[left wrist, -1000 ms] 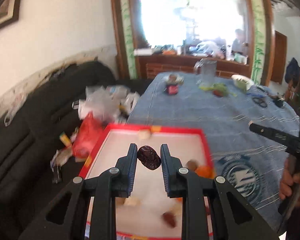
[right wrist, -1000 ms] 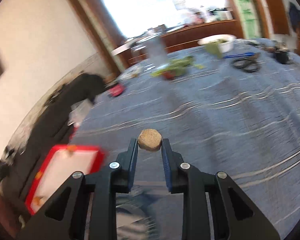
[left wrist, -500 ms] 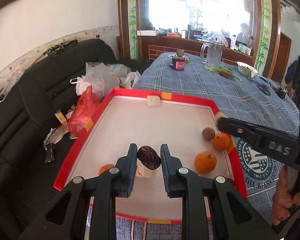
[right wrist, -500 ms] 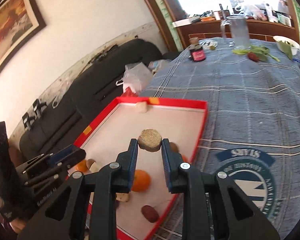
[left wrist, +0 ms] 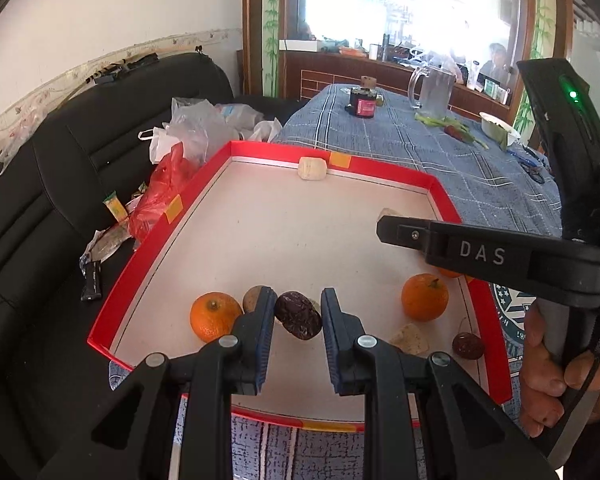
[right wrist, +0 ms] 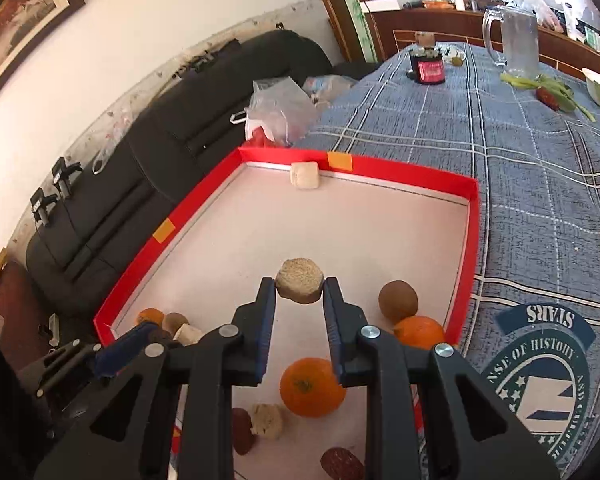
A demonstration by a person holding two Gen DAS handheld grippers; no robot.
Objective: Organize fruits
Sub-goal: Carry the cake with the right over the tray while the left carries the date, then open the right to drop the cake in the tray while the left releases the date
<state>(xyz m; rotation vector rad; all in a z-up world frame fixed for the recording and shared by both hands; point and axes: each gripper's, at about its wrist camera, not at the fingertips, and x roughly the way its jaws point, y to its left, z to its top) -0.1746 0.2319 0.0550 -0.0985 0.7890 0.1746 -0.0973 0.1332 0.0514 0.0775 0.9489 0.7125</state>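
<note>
Here, in your left wrist view, your left tongs (left wrist: 298,314) are clamped on a dark red date (left wrist: 298,315), held over the near end of the red tray (left wrist: 384,171), beside an orange (left wrist: 214,316). In your right wrist view, your right tongs (right wrist: 299,290) pinch a tan round cake (right wrist: 299,280) above the tray's white floor, with a brown fruit (right wrist: 397,301) just right.

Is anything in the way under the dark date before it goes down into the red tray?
Yes. The left gripper holds the date low over the red tray, with an orange and a brown fruit close beside it.
</note>
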